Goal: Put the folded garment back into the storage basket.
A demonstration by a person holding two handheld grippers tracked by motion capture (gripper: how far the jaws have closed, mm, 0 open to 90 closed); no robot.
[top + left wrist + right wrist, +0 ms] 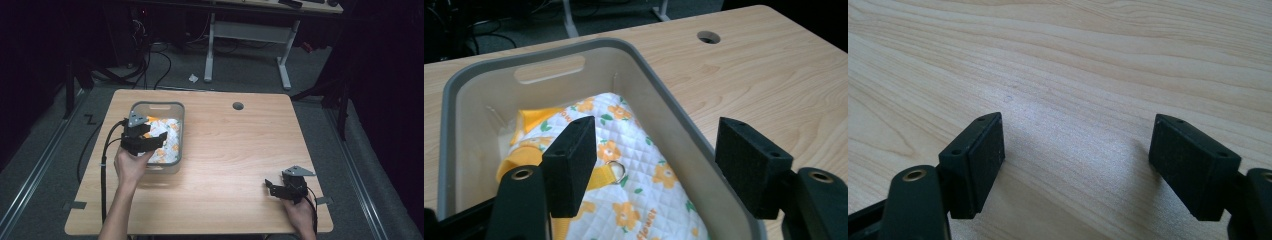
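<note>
Quilted floral bag (634,175) lying in grey bin (674,115), below the wide-open left gripper (656,165), whose jaws straddle the bin's wall. Likely fault: descending, one jaw strikes the rim. Right gripper (1075,165) wide open, empty, over bare table (1073,60).

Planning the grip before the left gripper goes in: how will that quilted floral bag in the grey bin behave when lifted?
The quilted bag looks like soft padded fabric, so it will probably sag and fold, not hold shape. It seems light for its bulk. Its yellow strap and metal ring may dangle or catch the bin wall.
</note>
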